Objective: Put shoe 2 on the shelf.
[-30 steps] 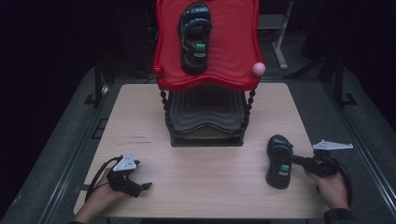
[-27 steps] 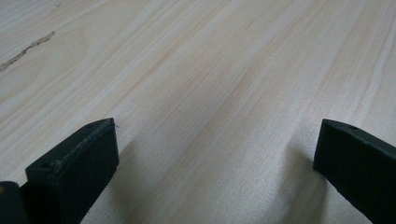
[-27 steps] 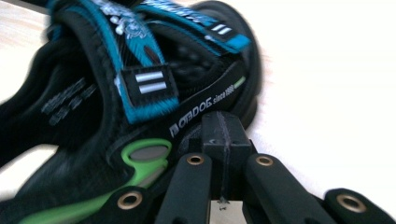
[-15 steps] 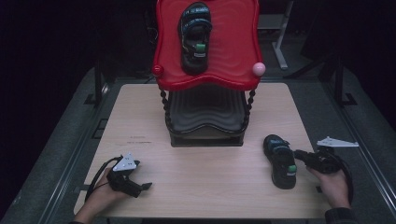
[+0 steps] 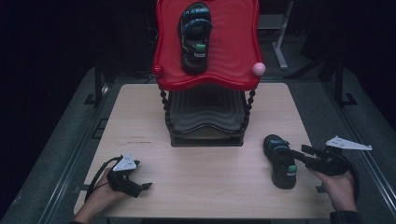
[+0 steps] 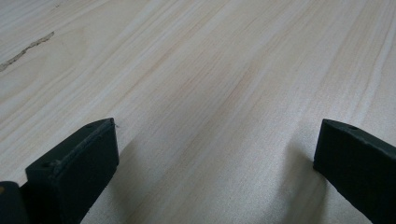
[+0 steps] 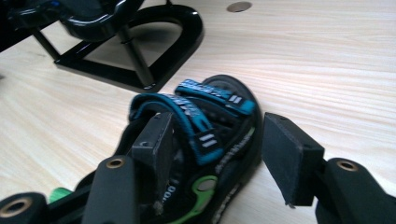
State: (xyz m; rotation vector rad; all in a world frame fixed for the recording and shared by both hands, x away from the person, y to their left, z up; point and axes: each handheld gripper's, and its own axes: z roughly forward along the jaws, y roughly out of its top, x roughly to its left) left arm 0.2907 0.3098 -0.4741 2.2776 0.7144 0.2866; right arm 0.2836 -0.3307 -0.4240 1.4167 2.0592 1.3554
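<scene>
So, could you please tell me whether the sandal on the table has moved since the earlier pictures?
Yes. The sandal on the table has shifted slightly left, toward the black base of the rack, and turned, its toe now swung toward the rack.

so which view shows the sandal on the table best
The right gripper view: the sandal on the table sits close up, blue straps and green tab clear, between the right gripper's open jaws. The high view has it small and dark; the left gripper view faces bare table.

the sandal [image 7: 201, 140] by the right gripper carries white print on its blue straps and side, too blurred to read.
</scene>
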